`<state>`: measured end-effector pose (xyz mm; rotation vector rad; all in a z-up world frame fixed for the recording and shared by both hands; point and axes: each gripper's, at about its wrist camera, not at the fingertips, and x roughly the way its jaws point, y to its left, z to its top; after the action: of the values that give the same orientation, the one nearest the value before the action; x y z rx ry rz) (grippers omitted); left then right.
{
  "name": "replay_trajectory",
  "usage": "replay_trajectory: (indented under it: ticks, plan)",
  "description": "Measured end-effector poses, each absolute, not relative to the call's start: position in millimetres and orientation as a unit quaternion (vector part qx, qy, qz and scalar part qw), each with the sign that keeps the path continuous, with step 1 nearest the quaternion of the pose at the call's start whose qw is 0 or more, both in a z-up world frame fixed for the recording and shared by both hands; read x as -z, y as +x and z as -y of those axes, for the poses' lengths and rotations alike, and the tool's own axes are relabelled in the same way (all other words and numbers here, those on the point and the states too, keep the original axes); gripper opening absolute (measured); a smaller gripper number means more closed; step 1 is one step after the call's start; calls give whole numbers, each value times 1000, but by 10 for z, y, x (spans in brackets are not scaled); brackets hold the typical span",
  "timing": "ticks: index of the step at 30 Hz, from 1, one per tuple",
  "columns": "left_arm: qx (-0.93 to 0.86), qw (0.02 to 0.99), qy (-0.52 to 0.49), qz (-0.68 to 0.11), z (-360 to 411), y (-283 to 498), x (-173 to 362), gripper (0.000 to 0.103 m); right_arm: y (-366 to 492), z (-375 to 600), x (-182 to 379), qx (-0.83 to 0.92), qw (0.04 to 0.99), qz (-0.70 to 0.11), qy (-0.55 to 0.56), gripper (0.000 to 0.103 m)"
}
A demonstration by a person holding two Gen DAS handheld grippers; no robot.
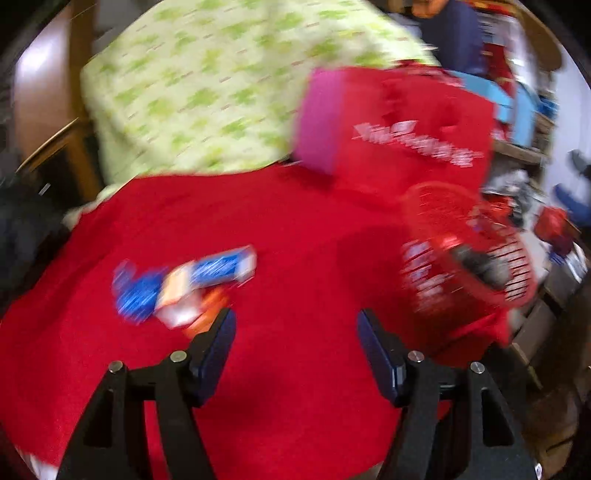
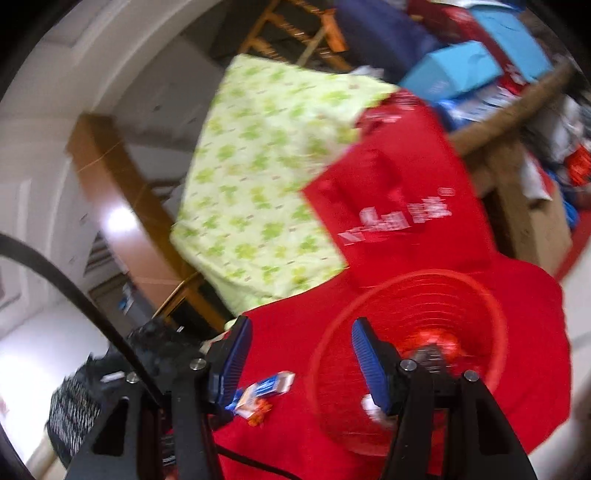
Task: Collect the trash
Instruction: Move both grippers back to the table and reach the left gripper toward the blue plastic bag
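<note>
Blue, white and orange wrappers (image 1: pixel 184 284) lie on the red cloth (image 1: pixel 295 229), just left of and beyond my left gripper (image 1: pixel 295 325), which is open with only cloth between its fingers. A red mesh basket (image 1: pixel 461 251) with trash in it stands to the right. In the right wrist view the same basket (image 2: pixel 491 314) sits ahead, holding crumpled red and dark trash (image 2: pixel 432 343). My right gripper (image 2: pixel 301 328) is open over the basket's left rim, holding nothing. The wrappers (image 2: pixel 262 395) lie below its left finger.
A red bag with white print (image 1: pixel 406 129) stands behind the basket, a green-patterned bundle (image 1: pixel 221 92) beside it. A person in dark blue (image 1: pixel 450 33) is at the back. Blue boxes (image 2: pixel 454 70) and clutter fill shelves to the right. A black cable (image 2: pixel 74 291) crosses the left.
</note>
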<state>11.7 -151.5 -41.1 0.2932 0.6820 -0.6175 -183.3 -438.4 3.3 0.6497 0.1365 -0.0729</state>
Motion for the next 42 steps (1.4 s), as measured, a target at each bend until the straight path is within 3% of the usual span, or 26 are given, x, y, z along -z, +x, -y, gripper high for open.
replay_trajectory:
  ticks: [10, 32, 42]
  plan:
    - [151, 923, 93, -340, 161, 284, 657, 69, -1051, 3254, 58, -83, 948, -162, 260, 61]
    - [60, 955, 62, -283, -1081, 109, 386, 69, 434, 1441, 323, -178, 922, -304, 163, 61]
    - [53, 956, 53, -285, -1199, 202, 399, 69, 706, 1295, 356, -172, 922, -316, 145, 61]
